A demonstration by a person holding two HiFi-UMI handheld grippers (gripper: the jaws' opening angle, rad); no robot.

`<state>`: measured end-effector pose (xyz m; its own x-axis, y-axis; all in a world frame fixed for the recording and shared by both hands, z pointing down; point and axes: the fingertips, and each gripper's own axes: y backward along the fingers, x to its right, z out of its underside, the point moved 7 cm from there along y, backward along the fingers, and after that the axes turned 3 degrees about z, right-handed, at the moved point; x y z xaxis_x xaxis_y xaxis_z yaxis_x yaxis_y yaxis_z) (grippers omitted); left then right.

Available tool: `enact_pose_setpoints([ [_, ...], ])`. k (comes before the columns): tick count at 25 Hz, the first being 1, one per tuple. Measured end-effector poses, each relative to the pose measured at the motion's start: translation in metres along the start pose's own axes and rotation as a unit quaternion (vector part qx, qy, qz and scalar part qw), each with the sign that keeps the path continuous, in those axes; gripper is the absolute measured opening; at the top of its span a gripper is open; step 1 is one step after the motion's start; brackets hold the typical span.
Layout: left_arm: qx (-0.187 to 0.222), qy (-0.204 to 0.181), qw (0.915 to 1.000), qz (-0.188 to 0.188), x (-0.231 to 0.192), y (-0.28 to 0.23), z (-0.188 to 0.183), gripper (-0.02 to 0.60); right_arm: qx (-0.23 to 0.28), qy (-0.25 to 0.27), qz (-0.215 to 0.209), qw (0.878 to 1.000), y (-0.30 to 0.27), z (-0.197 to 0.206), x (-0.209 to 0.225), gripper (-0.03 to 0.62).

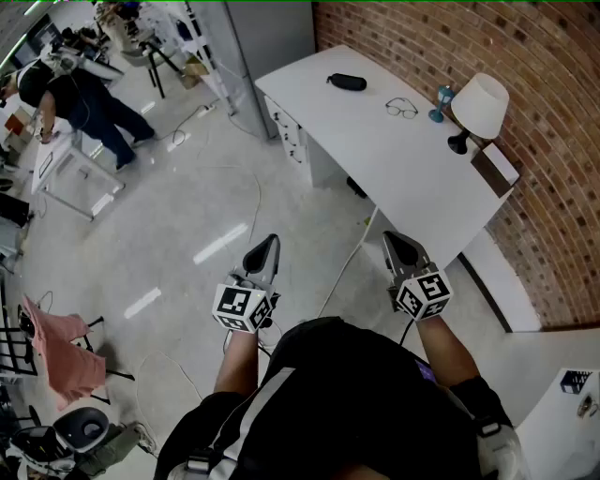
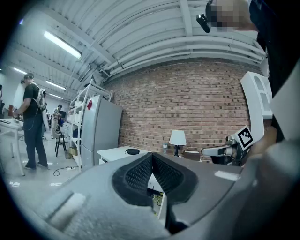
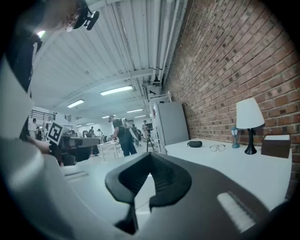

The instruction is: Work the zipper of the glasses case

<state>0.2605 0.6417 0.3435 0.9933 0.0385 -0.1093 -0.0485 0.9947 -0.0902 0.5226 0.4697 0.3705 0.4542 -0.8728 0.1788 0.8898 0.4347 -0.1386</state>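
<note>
The black glasses case (image 1: 347, 82) lies zipped on the far end of a white desk (image 1: 375, 159); it also shows small in the left gripper view (image 2: 132, 151) and the right gripper view (image 3: 195, 144). A pair of glasses (image 1: 401, 109) lies beside it. My left gripper (image 1: 267, 244) and right gripper (image 1: 395, 240) hang side by side over the floor, well short of the desk. Both are shut with nothing between the pads, as seen at the left gripper (image 2: 152, 155) and the right gripper (image 3: 151, 156).
A white-shaded lamp (image 1: 479, 105), a small blue lantern (image 1: 442, 101) and a brown box (image 1: 495, 167) stand along the brick wall (image 1: 553, 141). A grey cabinet (image 1: 272, 28) stands beyond the desk. A person (image 1: 84, 103) works far left. Cables (image 1: 342, 272) trail on the floor.
</note>
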Motion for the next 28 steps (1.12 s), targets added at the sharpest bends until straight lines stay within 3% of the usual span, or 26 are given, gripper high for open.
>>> enact_pose_setpoints([
  [8, 0.012, 0.006, 0.9999, -0.008, -0.012, -0.003, -0.001, -0.002, 0.007, 0.006, -0.009, 1.0, -0.014, -0.003, 0.002, 0.002],
  [14, 0.011, 0.007, 0.9999, 0.007, -0.007, -0.008, -0.002, -0.002, 0.013, 0.005, -0.004, 1.0, -0.011, -0.003, 0.002, 0.002],
  [18, 0.015, 0.018, 0.9996, 0.015, -0.004, -0.01, -0.006, -0.002, 0.012, 0.046, -0.007, 0.999, -0.01, -0.007, -0.008, 0.003],
  [21, 0.01, 0.015, 0.9997, 0.014, -0.002, -0.011, -0.005, 0.0, 0.047, 0.07, 0.002, 0.996, -0.007, -0.014, -0.018, 0.007],
  [22, 0.002, 0.01, 0.9999, 0.012, -0.002, -0.011, -0.004, 0.06, 0.058, 0.067, 0.011, 0.996, -0.006, -0.014, -0.019, 0.128],
  [23, -0.004, 0.007, 0.9999, 0.006, -0.002, -0.012, -0.003, 0.181, 0.065, 0.059, 0.023, 0.996, -0.005, -0.014, -0.018, 0.246],
  [26, -0.007, 0.013, 0.9996, -0.022, -0.007, -0.01, -0.001, 0.408, 0.067, 0.036, 0.056, 0.995, -0.004, -0.012, -0.015, 0.311],
  [28, -0.002, 0.024, 0.9991, -0.036, -0.011, -0.004, 0.001, 0.425, 0.059, 0.04, 0.066, 0.995, -0.003, -0.011, -0.016, 0.322],
])
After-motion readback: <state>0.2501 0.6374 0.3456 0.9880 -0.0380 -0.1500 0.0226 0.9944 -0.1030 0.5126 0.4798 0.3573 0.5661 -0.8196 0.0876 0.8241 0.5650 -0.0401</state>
